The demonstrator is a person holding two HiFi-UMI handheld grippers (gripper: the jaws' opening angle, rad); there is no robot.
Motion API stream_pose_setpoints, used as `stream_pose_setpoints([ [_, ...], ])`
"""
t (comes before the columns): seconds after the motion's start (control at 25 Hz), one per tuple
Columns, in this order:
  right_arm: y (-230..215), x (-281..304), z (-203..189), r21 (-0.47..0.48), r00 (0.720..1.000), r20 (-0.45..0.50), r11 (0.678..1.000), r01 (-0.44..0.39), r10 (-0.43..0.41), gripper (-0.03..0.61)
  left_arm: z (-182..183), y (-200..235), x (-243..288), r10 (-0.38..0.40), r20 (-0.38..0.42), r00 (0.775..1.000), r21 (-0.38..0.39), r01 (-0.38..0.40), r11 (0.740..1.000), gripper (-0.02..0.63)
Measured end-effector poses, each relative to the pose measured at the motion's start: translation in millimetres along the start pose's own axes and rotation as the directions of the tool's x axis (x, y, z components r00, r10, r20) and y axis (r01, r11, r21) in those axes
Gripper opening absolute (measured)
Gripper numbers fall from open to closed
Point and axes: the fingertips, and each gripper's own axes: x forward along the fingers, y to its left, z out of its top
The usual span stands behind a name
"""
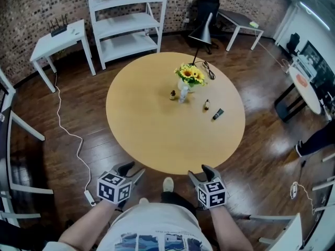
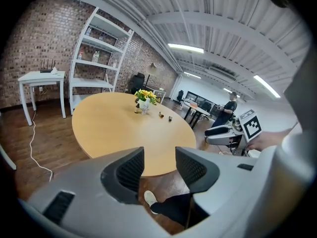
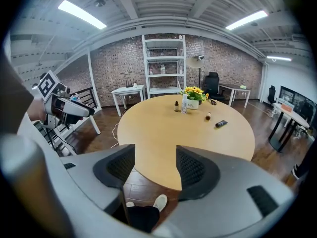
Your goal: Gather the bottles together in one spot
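1. While we stand at the near edge of a round wooden table [image 1: 152, 135], a dark plank floor [image 1: 78, 103] spreads around it and a brick wall [image 1: 31, 9] closes the far side of the room.
2. From left to right along that wall we see one small white side table [image 1: 57, 38], one white shelf unit [image 1: 128, 22], one black office chair [image 1: 207, 7], one black floor lamp [image 1: 201, 33] and one white desk [image 1: 241, 20]. A white cable [image 1: 68, 132] trails over the floor on the left.
3. The left gripper [image 1: 133, 170] hangs just short of the table's near rim. Its jaws stand spread, with only floor and our shoe [image 1: 168, 184] showing between them.
4. The right gripper [image 1: 200, 172] hangs beside it, also short of the rim, with its jaws spread on nothing.
5. We count four bottles, all on the far half of the table and well apart from both grippers.
6. Leftmost is a small brown bottle [image 1: 172, 94], which stands upright with its cap up.
7. Next is a clear bottle [image 1: 182, 95], also upright, just beside the one white vase [image 1: 184, 85] of sunflowers [image 1: 191, 73].
8. To the right of these, apart from the vase, is a small amber bottle [image 1: 206, 105] with a dark cap. We cannot tell whether it stands or lies.
9. Rightmost is a black bottle [image 1: 218, 114], which lies on its side. In the head view its long axis runs diagonally from lower left to upper right.
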Motion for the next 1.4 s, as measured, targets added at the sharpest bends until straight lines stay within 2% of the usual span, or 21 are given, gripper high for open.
stream_pose_setpoints([
  [0.24, -86.8, 49.5, 30.2, 0.002, 1.0, -0.003, 1.0, 0.023, -0.023, 0.278, 33.3, 11.1, 44.4, 0.026, -0.006, 1.0, -0.032, -0.026, 0.999, 0.173],
  [0.44, -179.3, 117.9, 68.6, 0.052, 0.999, 0.018, 0.997, 0.048, -0.049, 0.25, 62.5, 25.0, 82.6, 0.079, -0.026, 0.997, -0.057, -0.08, 0.995, 0.173],
  [0.68, -269.3, 209.1, 104.2, 0.068, 0.997, 0.001, 0.995, 0.076, -0.077, 0.25, 78.8, 29.8, 131.6, 0.129, -0.106, 0.986, -0.055, -0.136, 0.989, 0.173],
  [0.8, -298.7, 255.6, 115.8, 0.078, 0.997, -0.02, 0.994, 0.075, -0.074, 0.25, 86.5, 28.8, 156.4, 0.133, -0.135, 0.982, -0.052, -0.141, 0.989, 0.173],
  [0.96, -335.9, 307.9, 127.1, 0.061, 0.993, -0.051, 0.992, 0.112, -0.109, 0.248, 96.0, 27.1, 177.9, 0.15, -0.162, 0.975, -0.04, -0.159, 0.987, 0.173],
  [1.16, -363.6, 352.8, 113.3, 0.078, 0.979, -0.151, 0.986, 0.15, -0.138, 0.232, 99.5, 24.0, 192.3, 0.165, -0.184, 0.969, -0.036, -0.175, 0.984, 0.173],
  [1.28, -368.6, 363.2, 103.0, 0.072, 0.973, -0.186, 0.986, 0.152, -0.136, 0.191, 96.3, 22.2, 200.4, 0.166, -0.198, 0.966, -0.032, -0.175, 0.984, 0.175],
  [1.32, -369.7, 362.5, 101.9, 0.052, 0.97, -0.191, 0.986, 0.16, -0.148, 0.149, 95.8, 21.8, 202.4, 0.164, -0.2, 0.966, -0.034, -0.174, 0.984, 0.174],
  [1.4, -370.8, 360.1, 102.5, 0.02, 0.968, -0.187, 0.985, 0.174, -0.167, 0.141, 95.9, 21.9, 206.1, 0.159, -0.201, 0.967, -0.039, -0.17, 0.985, 0.173],
])
